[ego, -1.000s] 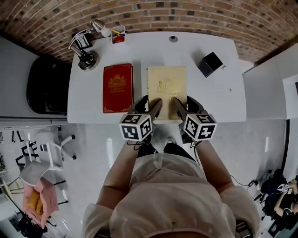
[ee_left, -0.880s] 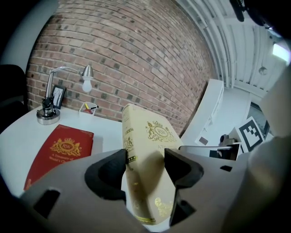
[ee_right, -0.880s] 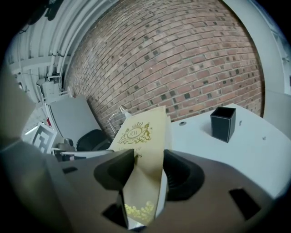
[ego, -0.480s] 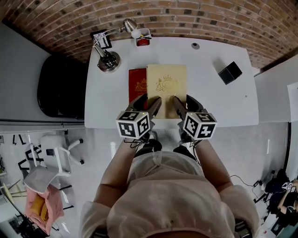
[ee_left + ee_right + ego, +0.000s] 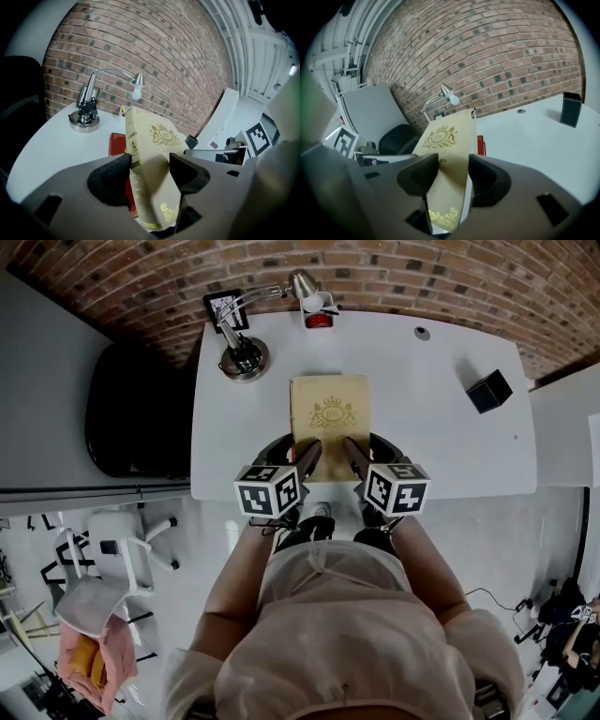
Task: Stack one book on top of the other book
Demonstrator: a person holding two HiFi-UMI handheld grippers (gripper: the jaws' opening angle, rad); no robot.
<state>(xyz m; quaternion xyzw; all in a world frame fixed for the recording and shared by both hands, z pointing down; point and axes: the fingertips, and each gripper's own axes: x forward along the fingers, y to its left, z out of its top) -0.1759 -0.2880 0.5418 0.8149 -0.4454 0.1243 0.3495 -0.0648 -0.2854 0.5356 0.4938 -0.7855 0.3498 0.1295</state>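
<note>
Cream gilt-embossed hardcover book (image 5: 329,418), centre frame: clamped in left gripper (image 5: 298,448) and right gripper (image 5: 366,446) jaws. Carried leftward, now over red hardcover book (image 5: 117,143); likely only lowering remains.

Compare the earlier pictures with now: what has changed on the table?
The left gripper and right gripper carried the cream book leftwards over the red book, which the head view no longer shows. Their grip on it is unchanged. The red book, desk lamp and black box kept their places.
</note>
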